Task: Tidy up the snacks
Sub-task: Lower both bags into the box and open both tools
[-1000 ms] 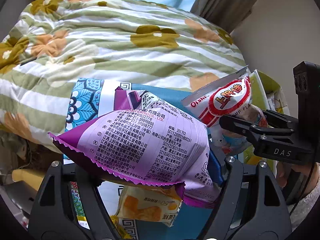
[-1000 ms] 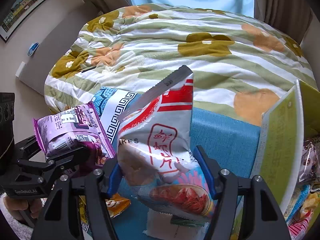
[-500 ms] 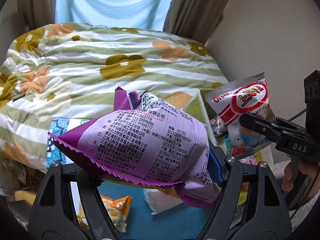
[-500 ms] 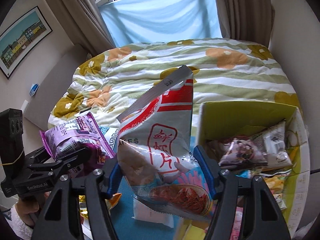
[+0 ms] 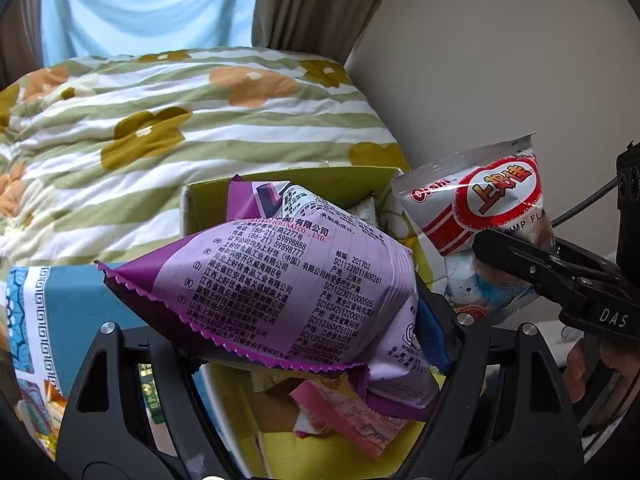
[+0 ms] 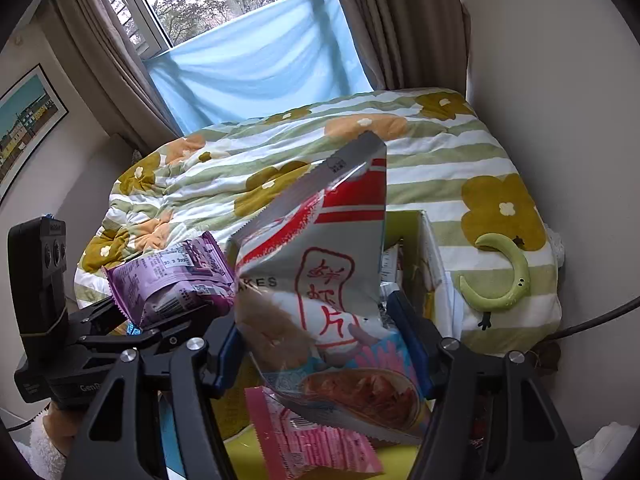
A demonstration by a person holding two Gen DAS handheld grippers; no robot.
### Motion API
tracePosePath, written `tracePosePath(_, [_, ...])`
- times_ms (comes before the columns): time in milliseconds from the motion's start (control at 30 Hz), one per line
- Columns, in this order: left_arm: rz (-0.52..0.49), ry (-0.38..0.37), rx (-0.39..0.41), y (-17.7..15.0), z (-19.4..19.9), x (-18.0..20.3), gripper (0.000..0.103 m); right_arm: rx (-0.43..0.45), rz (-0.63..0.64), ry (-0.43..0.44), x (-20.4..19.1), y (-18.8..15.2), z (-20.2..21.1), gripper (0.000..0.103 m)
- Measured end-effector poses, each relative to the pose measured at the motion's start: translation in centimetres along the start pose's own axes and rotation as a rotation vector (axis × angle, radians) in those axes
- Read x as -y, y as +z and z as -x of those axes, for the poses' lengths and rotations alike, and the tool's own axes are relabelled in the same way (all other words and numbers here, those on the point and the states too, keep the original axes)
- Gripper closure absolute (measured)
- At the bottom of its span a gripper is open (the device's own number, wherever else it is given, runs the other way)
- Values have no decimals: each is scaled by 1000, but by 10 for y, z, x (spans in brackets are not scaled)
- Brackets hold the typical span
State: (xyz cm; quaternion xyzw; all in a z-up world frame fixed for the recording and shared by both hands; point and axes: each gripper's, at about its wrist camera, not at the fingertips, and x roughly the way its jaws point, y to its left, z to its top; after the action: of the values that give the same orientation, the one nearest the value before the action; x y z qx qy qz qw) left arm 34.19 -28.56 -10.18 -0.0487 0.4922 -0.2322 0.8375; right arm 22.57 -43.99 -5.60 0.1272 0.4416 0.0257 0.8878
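Left wrist view: left gripper low in frame, jaws opening, with a puffy purple foil snack bag printed in black Chinese text lying crosswise between them; right blue pad against the bag's end, contact on the left side not clear. Directly below, an open yellow-green cardboard box holding a pink wrapped packet among other wrappers. At right, right gripper seen side-on, clamped on a silver and red shrimp-flake snack bag held above the box's right edge; part of a hand under it. Behind, a green-striped quilt with mustard and orange flowers; to the left, a teal patterned cloth.

Right wrist view: right gripper closed on the silver and red bag, blue pads pressing both sides, bag upright and over the box, pink packet beneath. At left, left gripper with the purple bag resting across it. On the quilt, a green crescent-shaped soft toy. Window with pale blue curtain beyond.
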Motion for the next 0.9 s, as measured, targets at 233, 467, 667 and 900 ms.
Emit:
tracePosePath(233, [86,65,-8,-17,-13,4,0,-41,-8,36,46,5,-11,41])
tracePosePath(467, [137,136,-31,-44,1,-10,0,-86,15,75,57,10,-34,41])
tracePosePath(667, [148,161,-35,-55,3,-18,0,-106,75,62,54,20,-51,40])
tracePosePath(900, [171,206,-46,-62,-1,-22,0,-142,110,69,54,24,-80,39])
